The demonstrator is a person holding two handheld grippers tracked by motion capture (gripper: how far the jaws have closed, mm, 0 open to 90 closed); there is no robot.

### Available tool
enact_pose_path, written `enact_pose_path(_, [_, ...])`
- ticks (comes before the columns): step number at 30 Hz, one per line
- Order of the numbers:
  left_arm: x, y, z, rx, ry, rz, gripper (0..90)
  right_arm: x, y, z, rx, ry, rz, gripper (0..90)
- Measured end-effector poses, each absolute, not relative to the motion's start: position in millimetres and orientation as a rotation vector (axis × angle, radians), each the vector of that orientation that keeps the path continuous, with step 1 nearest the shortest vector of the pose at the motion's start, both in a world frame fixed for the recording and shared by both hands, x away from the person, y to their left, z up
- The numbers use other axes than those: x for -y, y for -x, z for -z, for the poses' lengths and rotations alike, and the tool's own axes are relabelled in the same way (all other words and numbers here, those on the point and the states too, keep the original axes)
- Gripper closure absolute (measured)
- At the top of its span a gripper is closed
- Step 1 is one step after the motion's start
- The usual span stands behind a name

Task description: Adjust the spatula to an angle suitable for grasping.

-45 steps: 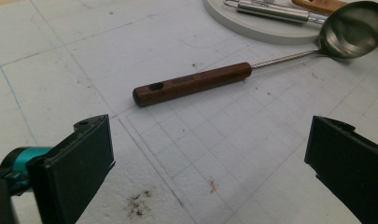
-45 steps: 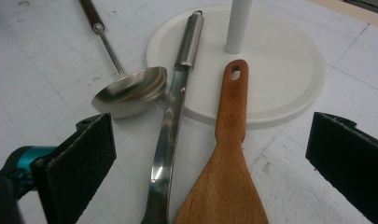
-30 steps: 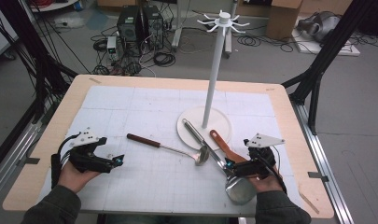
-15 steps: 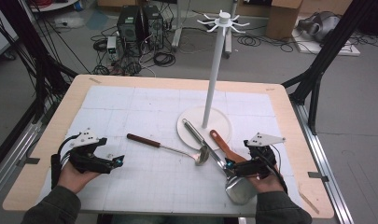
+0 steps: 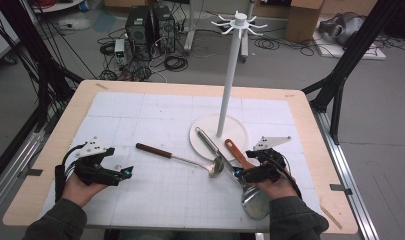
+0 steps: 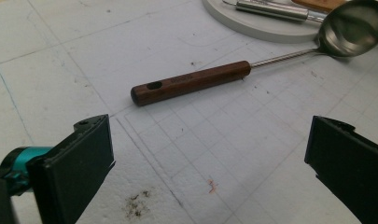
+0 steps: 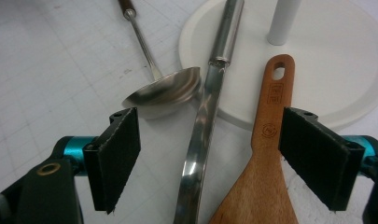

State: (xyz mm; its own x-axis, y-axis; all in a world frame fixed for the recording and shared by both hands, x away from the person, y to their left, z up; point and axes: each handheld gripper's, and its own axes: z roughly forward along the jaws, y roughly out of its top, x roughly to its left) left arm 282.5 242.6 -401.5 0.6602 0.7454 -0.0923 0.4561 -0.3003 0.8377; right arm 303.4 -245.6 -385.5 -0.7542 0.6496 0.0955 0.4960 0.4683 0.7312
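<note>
The left claw (image 5: 124, 172) is held low over the counter (image 5: 155, 200), jaws wide and empty, aimed at the wooden-handled ladle (image 6: 196, 80), whose long axis runs from its handle toward the stand base (image 5: 204, 134). At the right claw (image 7: 210, 158), whose jaws have just been closing, the steel utensil (image 7: 203, 130) and wooden spatula (image 7: 263, 154) are straddled unpressed, handles pointing onto the base beside the white pole (image 5: 229, 75).

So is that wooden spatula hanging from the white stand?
No, the wooden spatula lies flat, its handle end resting on the stand's round base.
</note>
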Motion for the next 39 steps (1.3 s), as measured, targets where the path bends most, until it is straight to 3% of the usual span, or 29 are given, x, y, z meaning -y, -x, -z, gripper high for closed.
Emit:
enact_pose_path(8, [-242.5,-283.1,401.7,-0.937,-1.948,-0.392,1.7,235.9,-313.3,392.0,-2.57,-1.017,-1.083,30.8])
enact_pose_path(16, [-242.5,-283.5,401.8,-0.938,-1.946,-0.39,1.7,225.0,-323.1,404.8,-2.642,-1.04,-0.978,45.3])
enact_pose_path(39, [-240.5,-285.3,402.5,-0.93,-1.958,-0.384,1.7,209.6,-327.4,418.1,-2.705,-0.994,-0.824,61.5])
